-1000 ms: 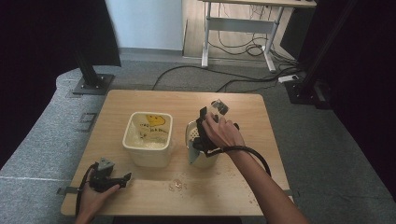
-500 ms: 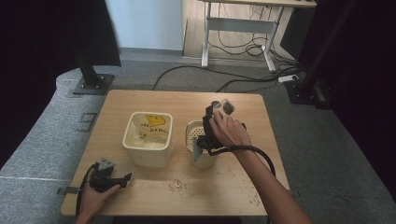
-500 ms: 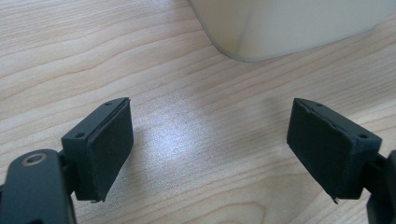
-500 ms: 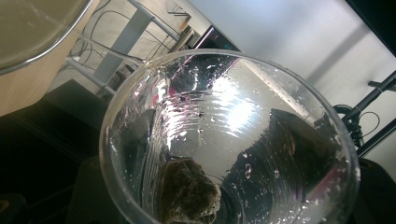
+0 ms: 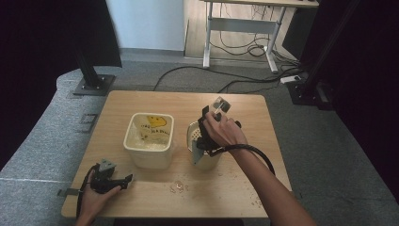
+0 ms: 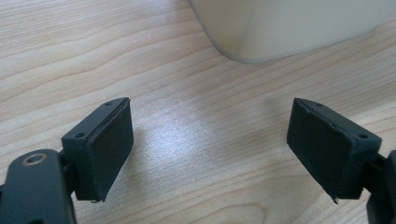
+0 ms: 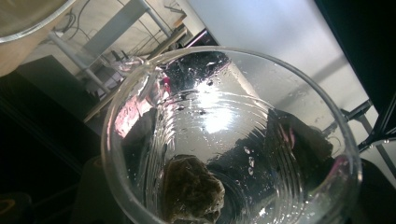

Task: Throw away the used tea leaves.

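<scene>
We see bare counter [image 5: 226, 193] along the near edge between our two hands, broken only by a few scattered crumbs [image 5: 178, 187]. The far strip behind the square tub [image 5: 149, 139] and the round strainer cup [image 5: 203, 147] is free too. A narrow gap separates tub and cup. The tub's corner stands just ahead of our open left claw [image 6: 210, 149].

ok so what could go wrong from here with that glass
The right tongs have just been closing on the wet glass, which sits between them; it could slip or crack. The dark lump inside could drop out and miss the round strainer cup under the hand. Droplets already lie on the table, so more may spill.
</scene>
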`<state>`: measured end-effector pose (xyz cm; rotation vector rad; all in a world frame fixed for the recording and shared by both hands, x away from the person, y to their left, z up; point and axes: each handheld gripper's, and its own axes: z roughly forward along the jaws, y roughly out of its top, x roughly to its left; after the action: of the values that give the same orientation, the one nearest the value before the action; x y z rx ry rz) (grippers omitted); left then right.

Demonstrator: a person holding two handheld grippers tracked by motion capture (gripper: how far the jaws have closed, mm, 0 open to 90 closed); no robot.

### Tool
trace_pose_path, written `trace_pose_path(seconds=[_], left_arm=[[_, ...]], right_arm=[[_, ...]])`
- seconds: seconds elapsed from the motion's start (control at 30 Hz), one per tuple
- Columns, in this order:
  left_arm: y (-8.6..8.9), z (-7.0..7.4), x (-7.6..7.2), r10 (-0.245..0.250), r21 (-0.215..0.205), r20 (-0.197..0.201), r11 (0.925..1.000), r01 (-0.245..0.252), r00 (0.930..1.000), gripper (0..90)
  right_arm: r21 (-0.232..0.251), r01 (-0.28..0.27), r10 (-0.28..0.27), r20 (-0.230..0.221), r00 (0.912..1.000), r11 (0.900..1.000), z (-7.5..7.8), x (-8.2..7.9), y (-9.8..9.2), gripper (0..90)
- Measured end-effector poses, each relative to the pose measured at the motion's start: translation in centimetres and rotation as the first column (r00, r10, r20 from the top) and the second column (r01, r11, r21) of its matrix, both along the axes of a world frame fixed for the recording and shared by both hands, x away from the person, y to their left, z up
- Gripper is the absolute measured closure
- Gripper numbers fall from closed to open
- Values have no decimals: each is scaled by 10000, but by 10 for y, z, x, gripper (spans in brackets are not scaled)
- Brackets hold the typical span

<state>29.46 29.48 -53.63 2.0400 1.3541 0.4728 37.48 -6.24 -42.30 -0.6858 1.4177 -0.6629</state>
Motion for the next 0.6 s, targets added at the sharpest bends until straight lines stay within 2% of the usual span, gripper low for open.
trace_pose_path(seconds=[0.07, 0.17, 0.2, 0.27, 0.3, 0.33, 0.37, 0.4, 0.43, 0.47, 0.5, 0.57, 0.6], left_arm=[[0, 0, 0, 18, -17, 10, 10000, -18, 10000, 148], [2, 0, 0, 27, 11, -30, 10000, -27, 10000, 148], [1, 0, 0, 26, -4, -35, 10000, -26, 10000, 148], [1, 0, 0, 4, 9, -22, 10000, -4, 10000, 148], [1, 0, 0, 2, 8, -11, 10000, -2, 10000, 148], [1, 0, 0, 14, 18, -30, 10000, -13, 10000, 148], [2, 0, 0, 31, 12, -39, 10000, -31, 10000, 148], [2, 0, 0, 31, 12, -39, 10000, -31, 10000, 148], [2, 0, 1, 48, -4, -47, 10000, -48, 10000, 148], [1, 0, 1, 42, -8, -45, 10000, -42, 10000, 148], [2, 0, 0, 15, -12, -9, 10000, -15, 10000, 148], [2, 0, 0, 15, 5, -18, 10000, -15, 10000, 148], [2, 0, 0, 19, 7, -31, 10000, -19, 10000, 148]], right_arm=[[5, -31, 31, -1, 10000, 10000, -1, 0, 0, 387], [-120, 67, -62, 458, 9989, 9999, 1, 2, 1, 390], [-351, 71, -51, 568, 9984, 9994, 0, 2, 3, 392], [-443, 19, 7, 593, 9982, 9990, -1, 2, 4, 395], [-345, 65, -46, 537, 9985, 9994, 1, 2, 4, 395], [-50, 287, -281, 881, 9957, 9996, 11, 6, 2, 396], [9, 467, -465, 1079, 9931, 9989, 14, 8, 1, 396], [9, 467, -465, 1079, 9931, 9989, 14, 8, 1, 396], [-232, 597, -567, 1110, 9922, 9979, 11, 9, 1, 396], [-371, 317, -291, 683, 9972, 9988, 0, 3, 5, 402], [-229, 234, -219, 618, 9978, 9995, -1, 2, 7, 403], [151, 475, -487, 946, 9943, 9988, 6, 6, 4, 403], [169, 580, -595, 1057, 9926, 9982, 7, 8, 2, 403]])
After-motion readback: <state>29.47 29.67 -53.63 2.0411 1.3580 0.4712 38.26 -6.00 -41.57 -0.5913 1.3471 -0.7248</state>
